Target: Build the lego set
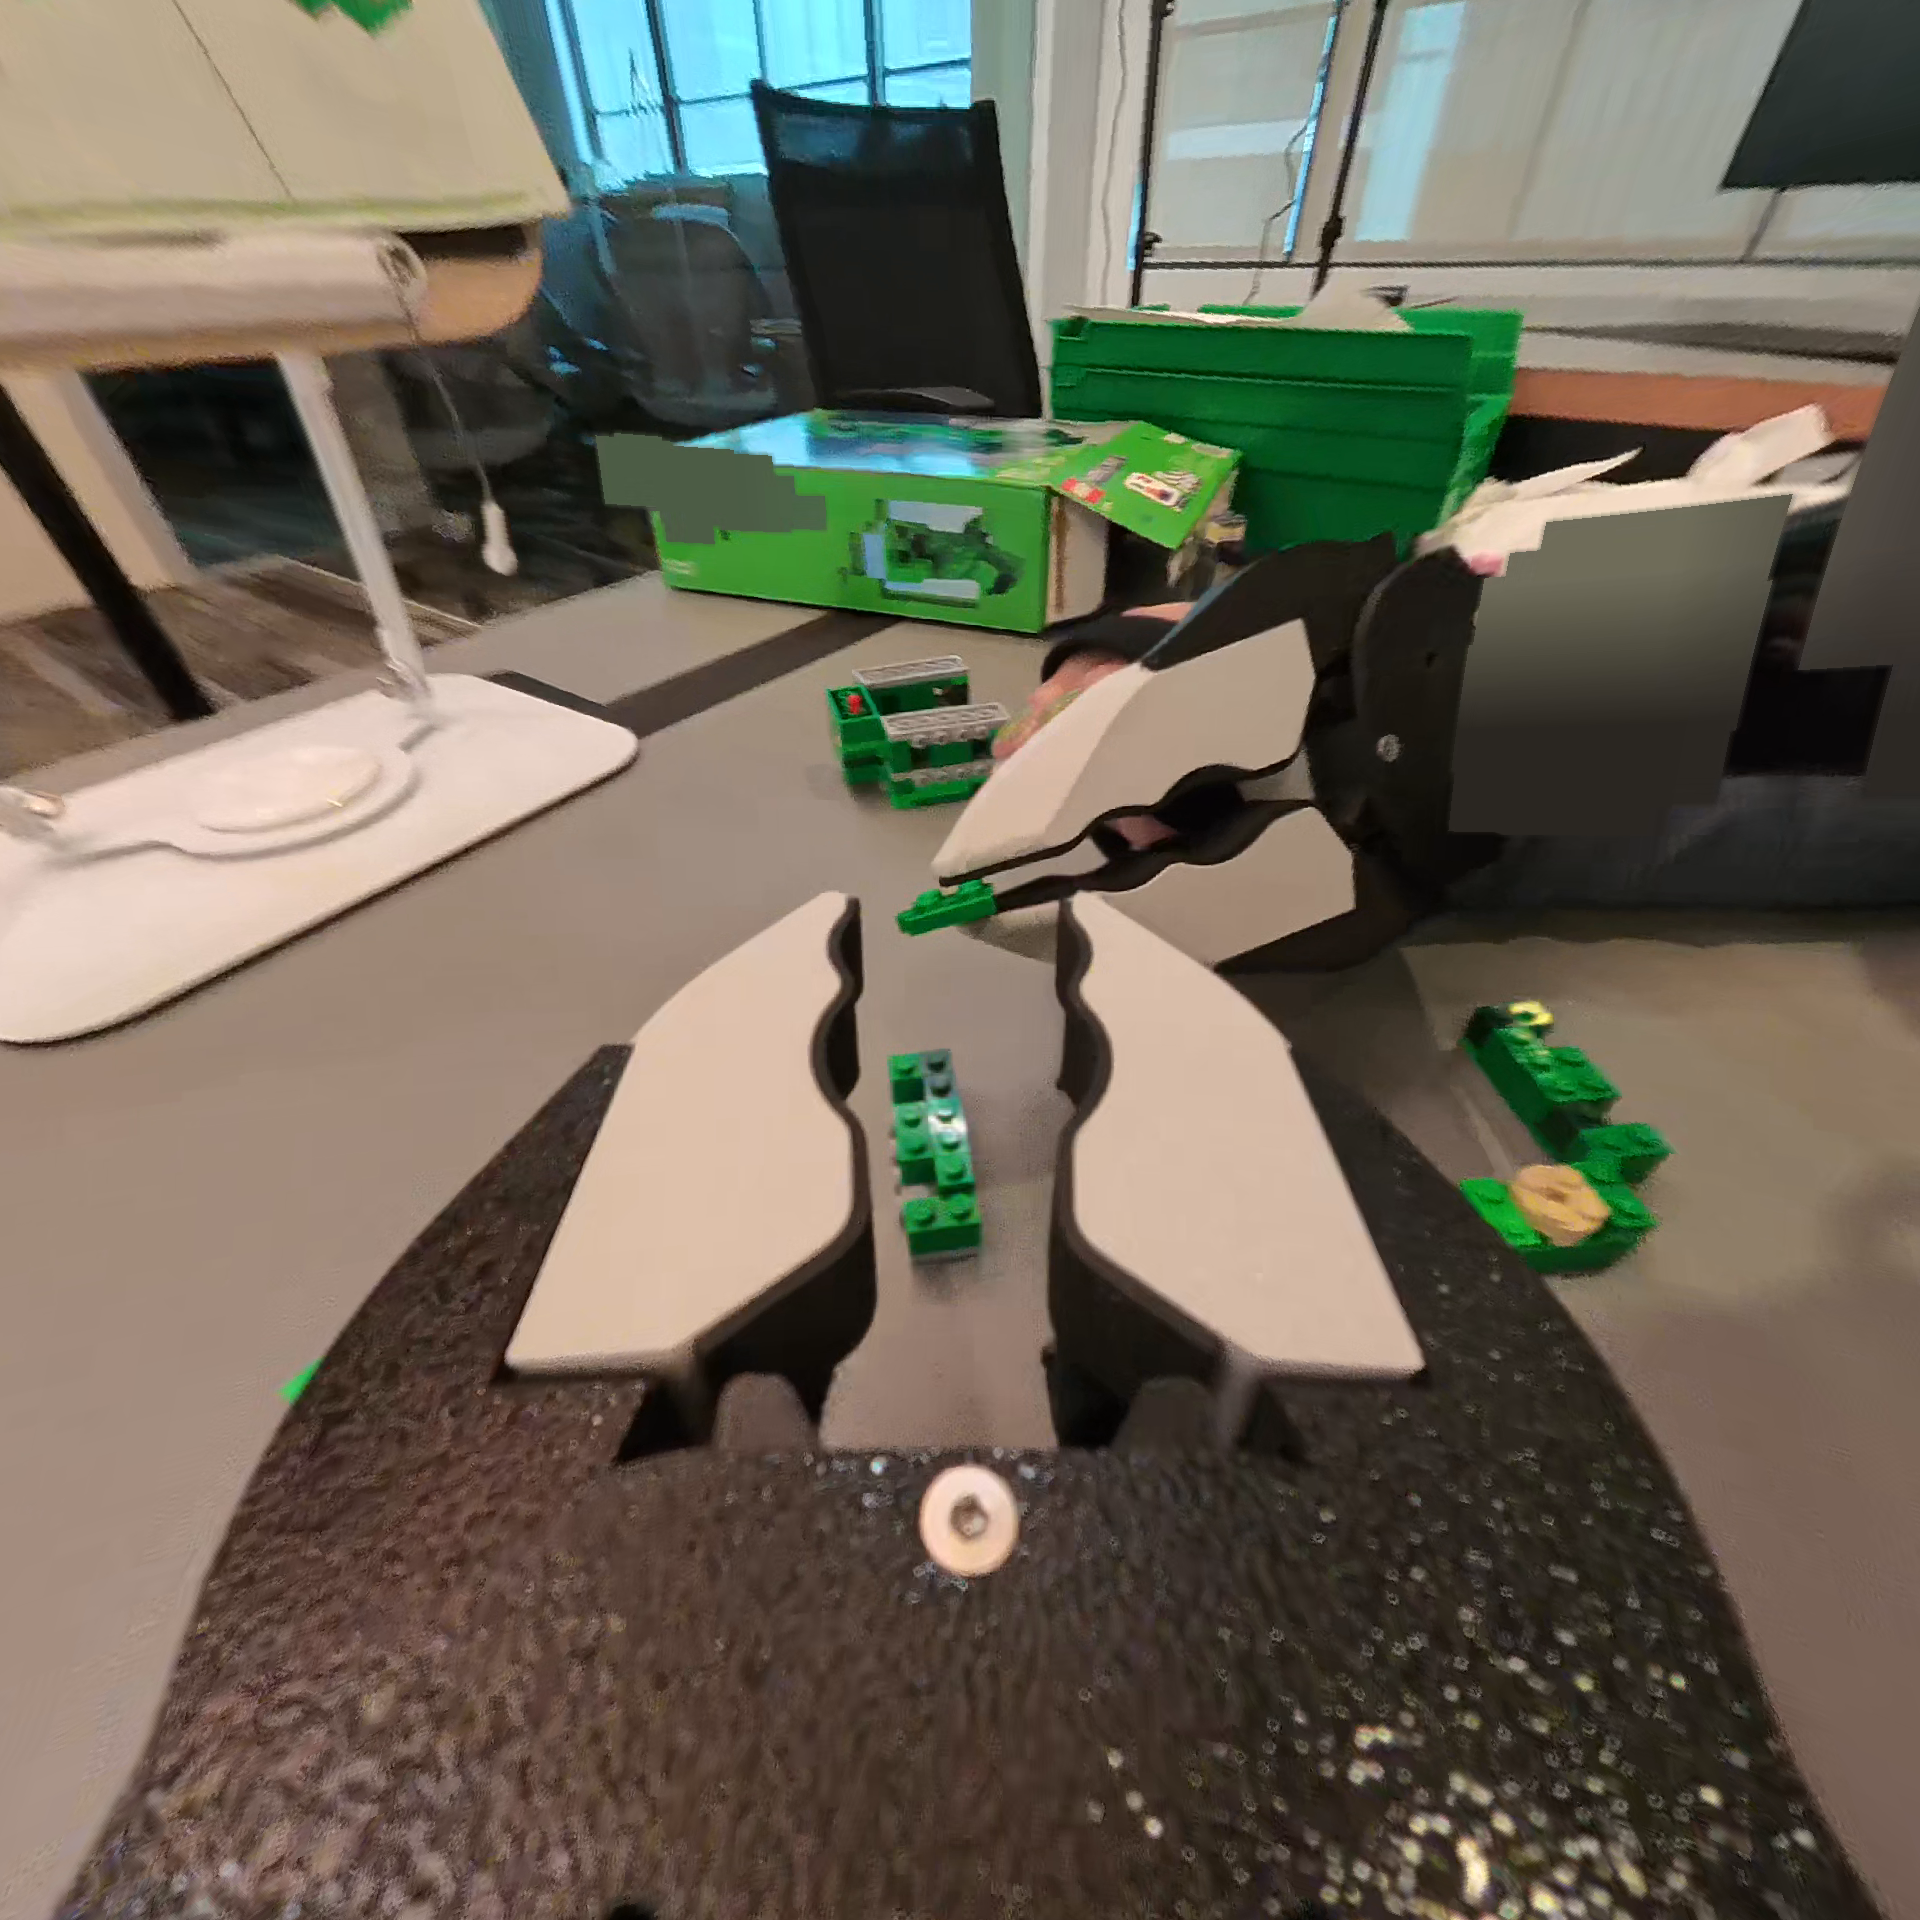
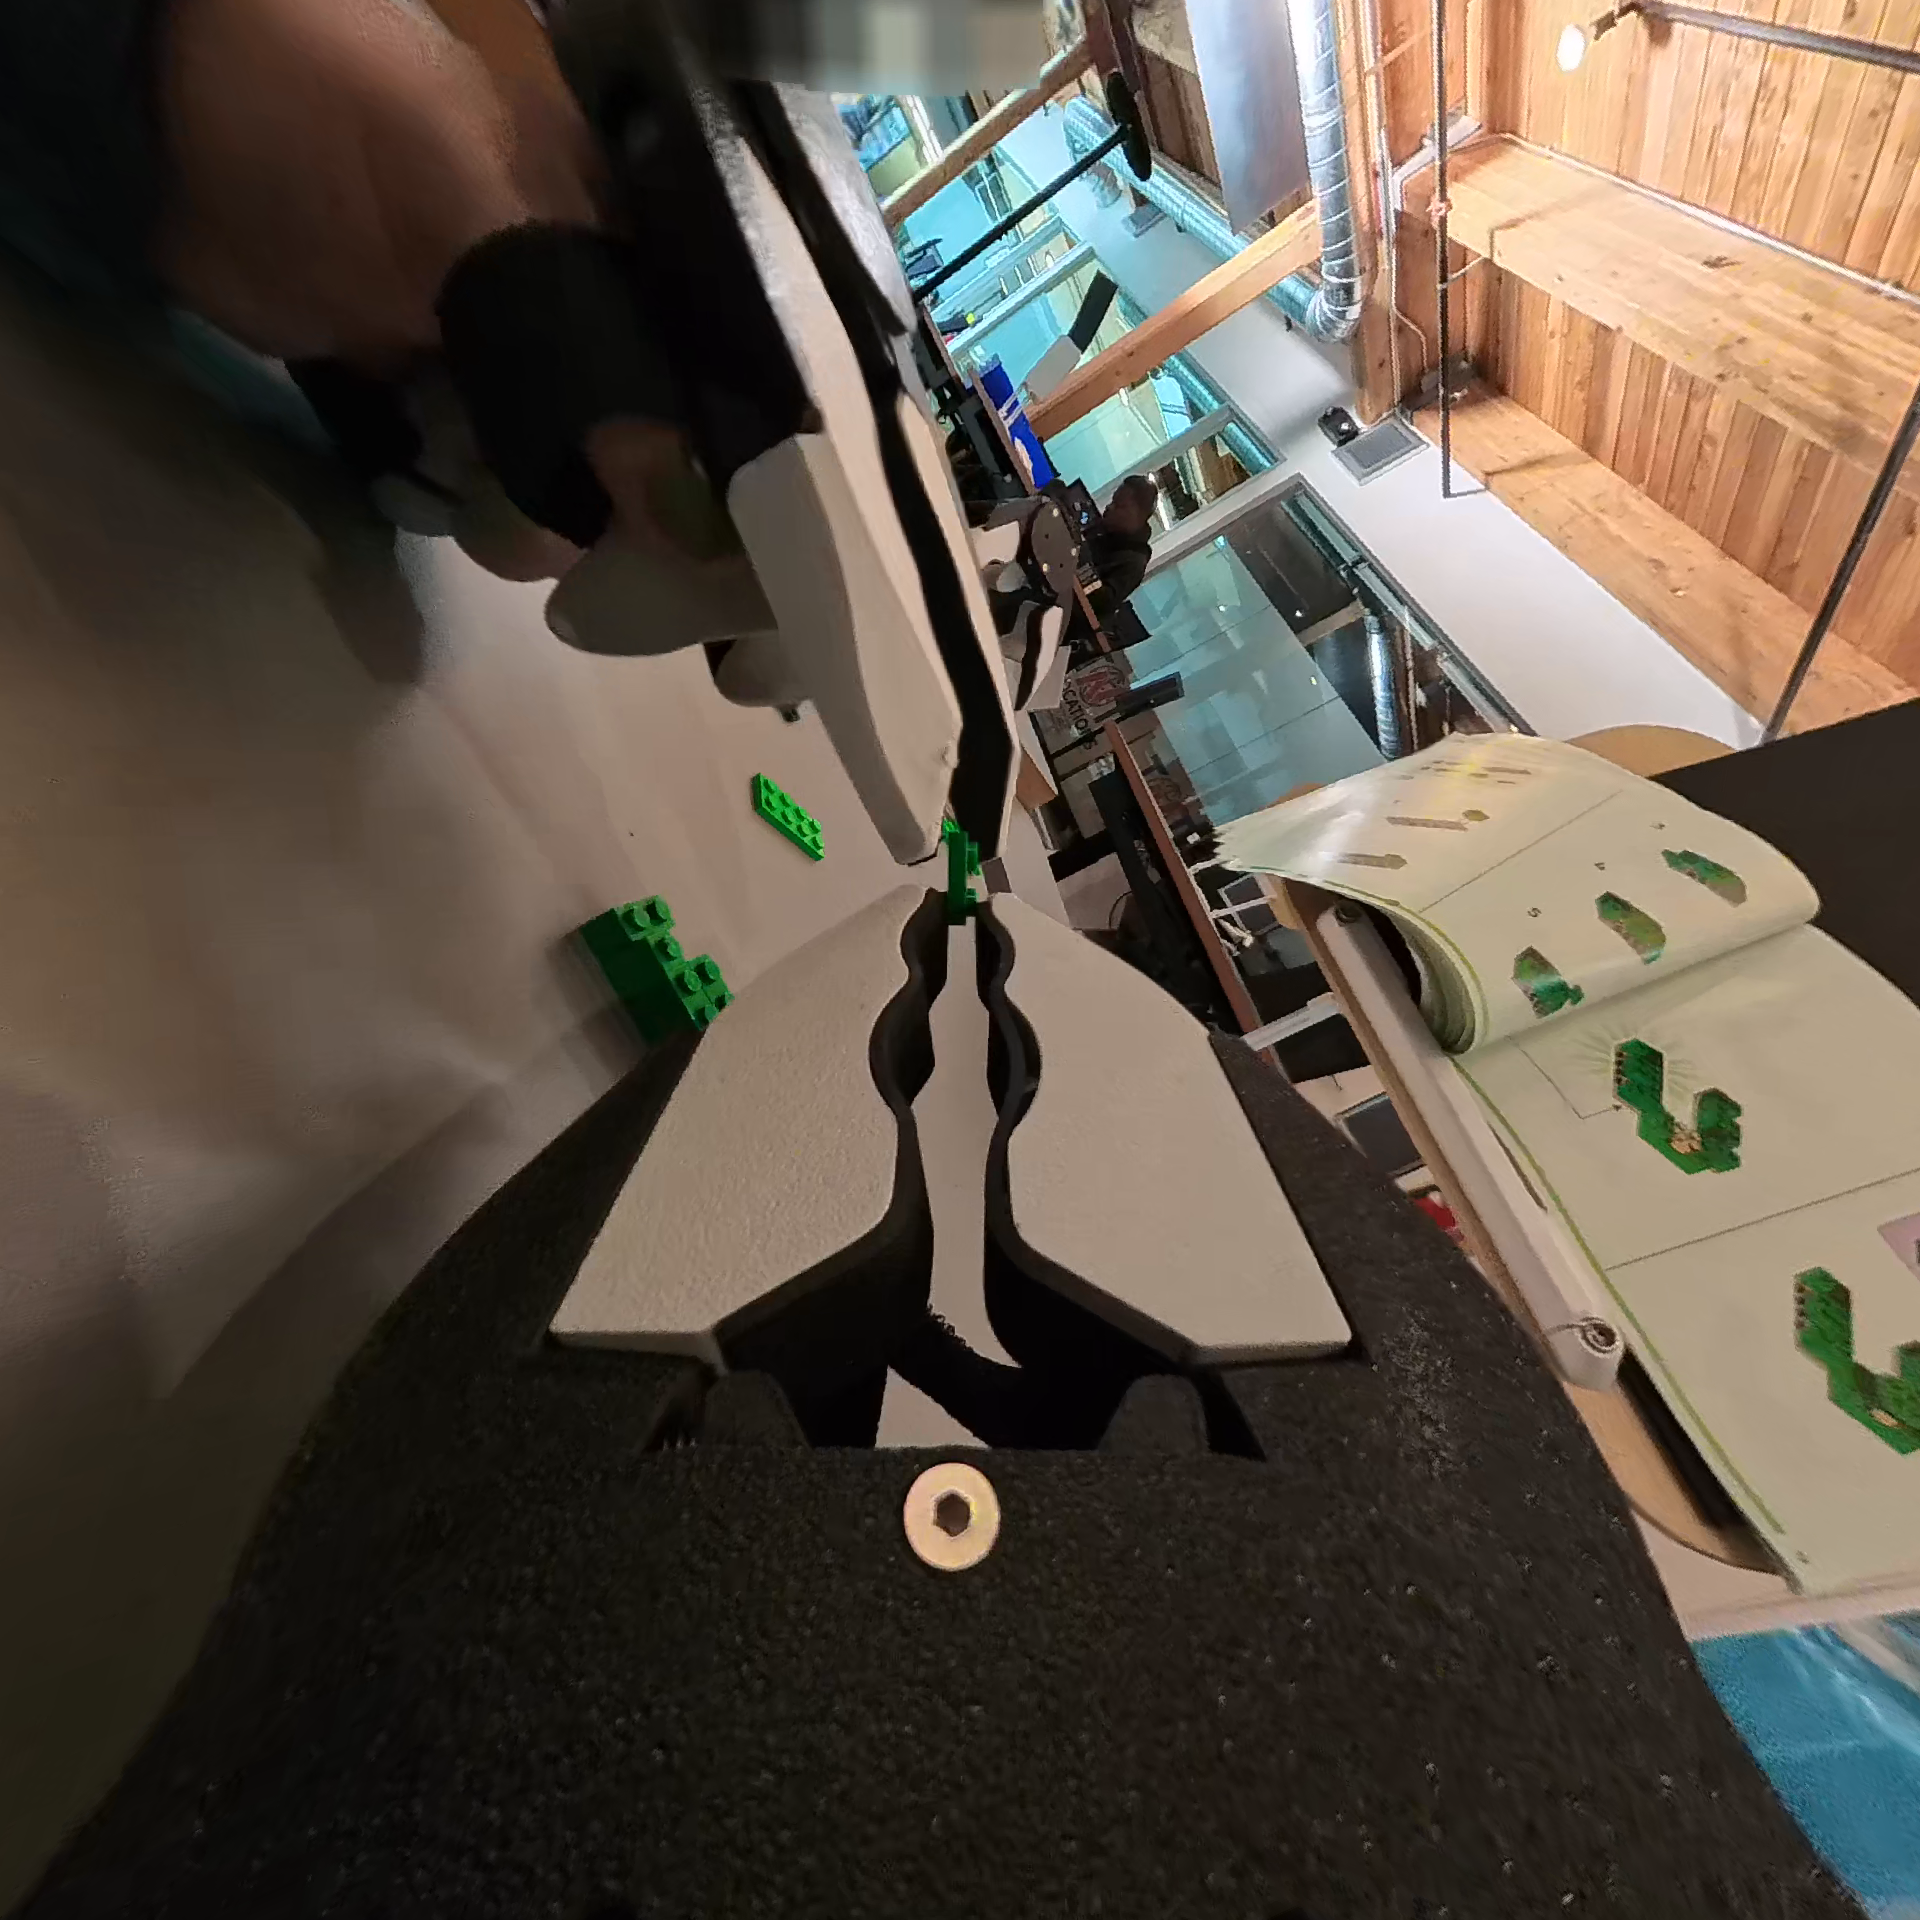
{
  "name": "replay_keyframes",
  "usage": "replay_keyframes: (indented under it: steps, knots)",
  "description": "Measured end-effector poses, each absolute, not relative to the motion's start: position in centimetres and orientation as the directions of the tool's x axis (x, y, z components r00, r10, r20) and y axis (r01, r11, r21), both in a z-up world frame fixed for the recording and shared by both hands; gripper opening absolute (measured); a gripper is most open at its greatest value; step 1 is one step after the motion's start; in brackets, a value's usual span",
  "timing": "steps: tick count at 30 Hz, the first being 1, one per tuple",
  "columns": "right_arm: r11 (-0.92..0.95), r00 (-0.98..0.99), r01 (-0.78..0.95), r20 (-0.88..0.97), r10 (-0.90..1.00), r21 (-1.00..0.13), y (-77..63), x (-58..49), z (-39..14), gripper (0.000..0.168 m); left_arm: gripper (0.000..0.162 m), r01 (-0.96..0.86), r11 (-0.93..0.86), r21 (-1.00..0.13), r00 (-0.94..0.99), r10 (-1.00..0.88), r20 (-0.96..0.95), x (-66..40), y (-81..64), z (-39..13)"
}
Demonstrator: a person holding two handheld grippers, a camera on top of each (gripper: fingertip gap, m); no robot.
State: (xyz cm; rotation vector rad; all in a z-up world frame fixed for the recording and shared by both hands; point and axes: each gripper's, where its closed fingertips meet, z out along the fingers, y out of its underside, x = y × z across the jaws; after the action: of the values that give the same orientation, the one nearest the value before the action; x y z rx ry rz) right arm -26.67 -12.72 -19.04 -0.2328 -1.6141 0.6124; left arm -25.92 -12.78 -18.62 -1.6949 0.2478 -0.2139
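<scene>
Right gripper (image 2: 964, 902) pinches a small green piece (image 2: 960, 873) — fingertips closed.

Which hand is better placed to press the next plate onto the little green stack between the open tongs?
Right. Its tongs already pinch a green plate just beyond the stack. The left tongs are open and empty, straddling the stack, so they are likelier to steady it.

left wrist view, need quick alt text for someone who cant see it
The open left claw hovers over a small green brick assembly on a grey table, while the right claw ahead pinches a small green plate. Other green builds, a green set box and a white stand sit around.
</scene>
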Motion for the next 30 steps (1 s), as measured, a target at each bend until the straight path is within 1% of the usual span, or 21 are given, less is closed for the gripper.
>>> replay_keyframes:
  steps: [2,6,10,11,13,14,24,30]
  knots:
    - [0.847,-0.147,-0.206,0.872,0.468,-0.489,-12.93,-26.65,-19.15,0.005,0.027,-0.004,-0.142,-0.990,0.944,-0.326,0.043,-25.50,-12.96,-18.59]
    - [0.851,-0.139,-0.225,0.880,0.455,-0.475,-13.24,-26.44,-18.99,0.004,0.016,0.022,-0.133,-0.991,0.938,-0.341,0.066,-25.58,-13.23,-18.36]
    - [0.853,-0.133,-0.228,0.883,0.449,-0.468,-13.30,-26.43,-18.93,0.004,0.016,0.044,-0.128,-0.991,0.925,-0.369,0.089,-25.44,-13.49,-18.19]
    - [0.855,-0.132,-0.226,0.884,0.448,-0.467,-13.26,-26.45,-18.95,0.004,0.018,0.048,-0.126,-0.991,0.923,-0.373,0.092,-25.40,-13.55,-18.14]
    - [0.859,-0.132,-0.222,0.887,0.442,-0.461,-13.19,-26.48,-19.02,0.004,0.029,0.057,-0.136,-0.989,0.920,-0.379,0.105,-25.32,-13.55,-18.21]
    - [0.860,-0.131,-0.222,0.888,0.441,-0.459,-13.21,-26.48,-19.01,0.004,0.031,0.055,-0.142,-0.988,0.918,-0.383,0.107,-25.24,-13.54,-18.29]
    - [0.866,-0.134,-0.237,0.898,0.420,-0.441,-13.59,-26.34,-19.06,0.004,0.023,0.028,-0.138,-0.990,0.918,-0.389,0.080,-24.97,-13.58,-18.34]
    - [0.868,-0.130,-0.249,0.903,0.409,-0.429,-13.79,-26.17,-18.92,0.004,0.022,0.022,-0.147,-0.989,0.923,-0.378,0.077,-25.06,-13.48,-18.50]
